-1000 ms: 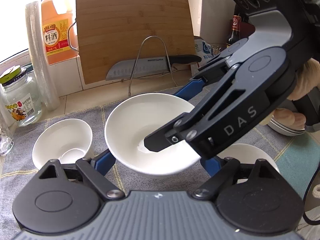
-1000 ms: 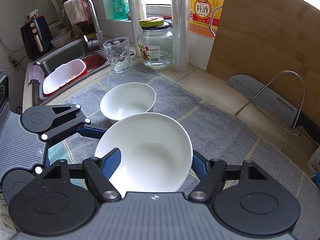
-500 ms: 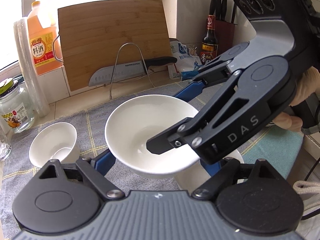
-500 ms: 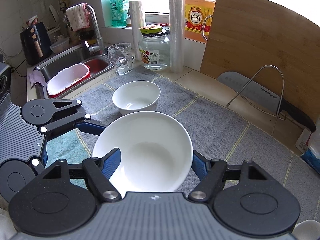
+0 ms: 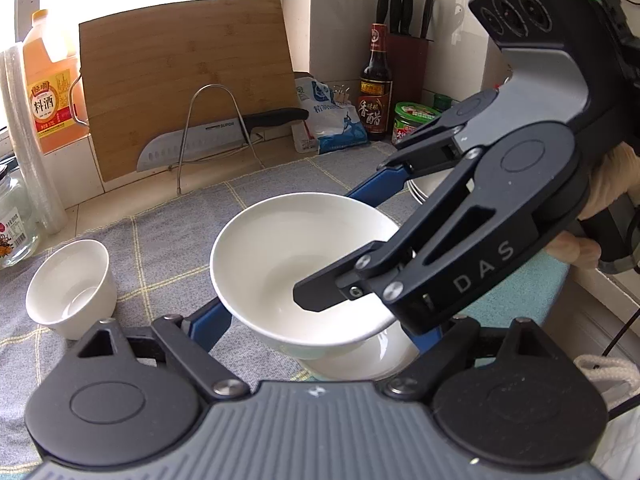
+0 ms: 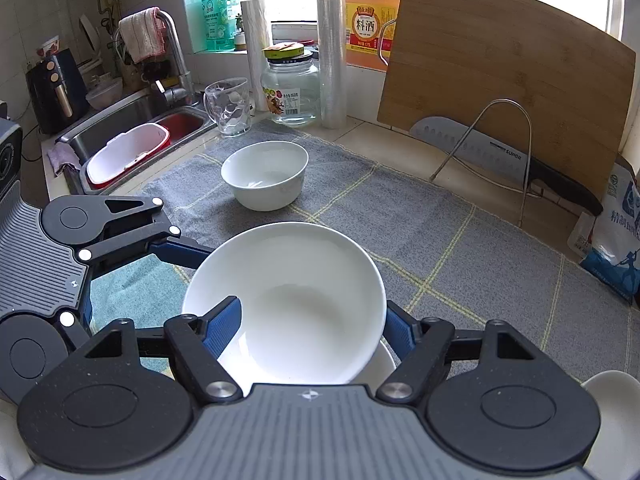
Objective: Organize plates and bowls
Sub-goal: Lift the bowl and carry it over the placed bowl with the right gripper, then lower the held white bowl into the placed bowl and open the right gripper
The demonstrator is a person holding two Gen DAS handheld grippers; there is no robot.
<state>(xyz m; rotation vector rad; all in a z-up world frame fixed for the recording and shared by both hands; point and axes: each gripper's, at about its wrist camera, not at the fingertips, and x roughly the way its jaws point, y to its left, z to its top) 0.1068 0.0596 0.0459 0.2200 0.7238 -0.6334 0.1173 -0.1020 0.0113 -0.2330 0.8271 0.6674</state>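
Both claws carry one large bowl over a second bowl

The left claw [image 5: 320,312] and right claw [image 6: 312,320] each clamp opposite sides of the large bowl [image 6: 284,300], sharing its weight and keeping it level (apparently for nesting) just above a lower bowl [image 5: 360,356] on the grey mat [image 6: 400,220]; a small bowl [image 6: 264,174] waits toward the worktop's sink-side edge.

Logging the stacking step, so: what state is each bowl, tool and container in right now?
Large white ceramic bowl: upright, empty, held above another white bowl.
Lower white bowl: beneath it, mostly hidden.
Small white bowl: upright on grey mat.
Left tool: shut on large bowl.
Right tool: one finger inside bowl, one outside; grip unclear.
Clear glass jar: lid on.
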